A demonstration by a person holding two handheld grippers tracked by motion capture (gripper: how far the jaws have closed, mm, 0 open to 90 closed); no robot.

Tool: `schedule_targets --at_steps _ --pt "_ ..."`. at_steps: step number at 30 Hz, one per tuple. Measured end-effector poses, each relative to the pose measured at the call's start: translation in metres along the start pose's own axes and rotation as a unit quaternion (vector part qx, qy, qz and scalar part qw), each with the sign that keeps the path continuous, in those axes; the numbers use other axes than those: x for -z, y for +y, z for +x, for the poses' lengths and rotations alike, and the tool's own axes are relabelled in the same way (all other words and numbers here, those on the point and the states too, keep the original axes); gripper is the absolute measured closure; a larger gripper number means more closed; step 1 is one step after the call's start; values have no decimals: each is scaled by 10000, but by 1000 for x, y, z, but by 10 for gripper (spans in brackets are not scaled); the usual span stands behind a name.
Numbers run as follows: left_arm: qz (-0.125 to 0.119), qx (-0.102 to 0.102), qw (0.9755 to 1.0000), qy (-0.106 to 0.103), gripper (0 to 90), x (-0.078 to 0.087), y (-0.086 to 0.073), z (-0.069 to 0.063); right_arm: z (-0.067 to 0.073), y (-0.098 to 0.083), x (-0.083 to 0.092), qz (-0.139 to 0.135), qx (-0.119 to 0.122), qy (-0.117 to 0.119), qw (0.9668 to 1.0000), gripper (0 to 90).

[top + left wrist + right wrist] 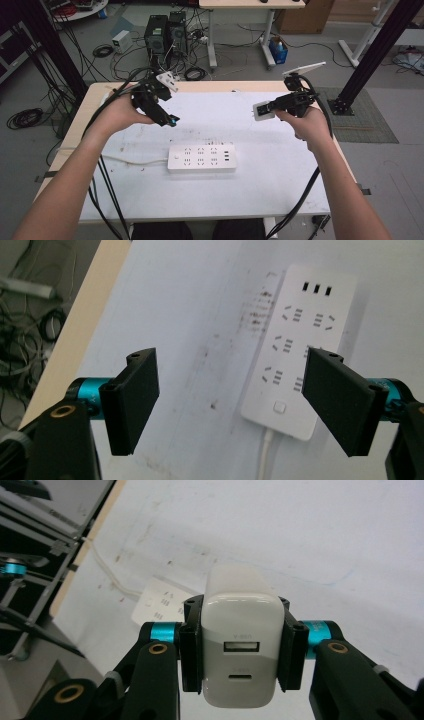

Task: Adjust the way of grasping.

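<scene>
Clamped between the right gripper's two black pads is a white charger, held by its flanks with the port face turned toward that gripper's camera. In the high view the charger hangs above the table, its prongs pointing away from the hand toward the table's middle. The left gripper stands wide open with nothing between its pads, hovering over the tabletop.

The white power strip lies flat below and between the two hands, nearer the person than either gripper, its long axis running left to right, its cable leaving at the left end. From the charger it lies down and to the left, so I judge the prongs must tip downward before they meet a socket.

The prongs are hidden behind the charger's body in the right gripper view, and the strip there is half covered.
</scene>
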State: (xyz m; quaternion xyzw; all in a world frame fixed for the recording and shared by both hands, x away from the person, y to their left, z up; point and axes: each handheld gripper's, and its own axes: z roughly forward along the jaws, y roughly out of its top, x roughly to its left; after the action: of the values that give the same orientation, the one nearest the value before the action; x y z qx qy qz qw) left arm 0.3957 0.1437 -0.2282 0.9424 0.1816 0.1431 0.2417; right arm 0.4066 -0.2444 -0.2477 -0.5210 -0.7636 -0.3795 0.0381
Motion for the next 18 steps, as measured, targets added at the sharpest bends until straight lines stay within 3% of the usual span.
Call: schedule_targets --at_steps 6,8,14,18 --pt "362 415 9983 202 231 7 -19 11 -2 0 15 99 201 -624 9978 622" --pt "512 590 9968 157 231 8 -24 14 -1 1 18 178 304 -811 9961 621" --pt "994 927 9907 108 231 7 -38 20 6 4 26 360 613 -1147 9909 621" --pt "1218 1159 9857 54 231 4 -44 23 17 6 23 629 1015 -1314 9841 621"
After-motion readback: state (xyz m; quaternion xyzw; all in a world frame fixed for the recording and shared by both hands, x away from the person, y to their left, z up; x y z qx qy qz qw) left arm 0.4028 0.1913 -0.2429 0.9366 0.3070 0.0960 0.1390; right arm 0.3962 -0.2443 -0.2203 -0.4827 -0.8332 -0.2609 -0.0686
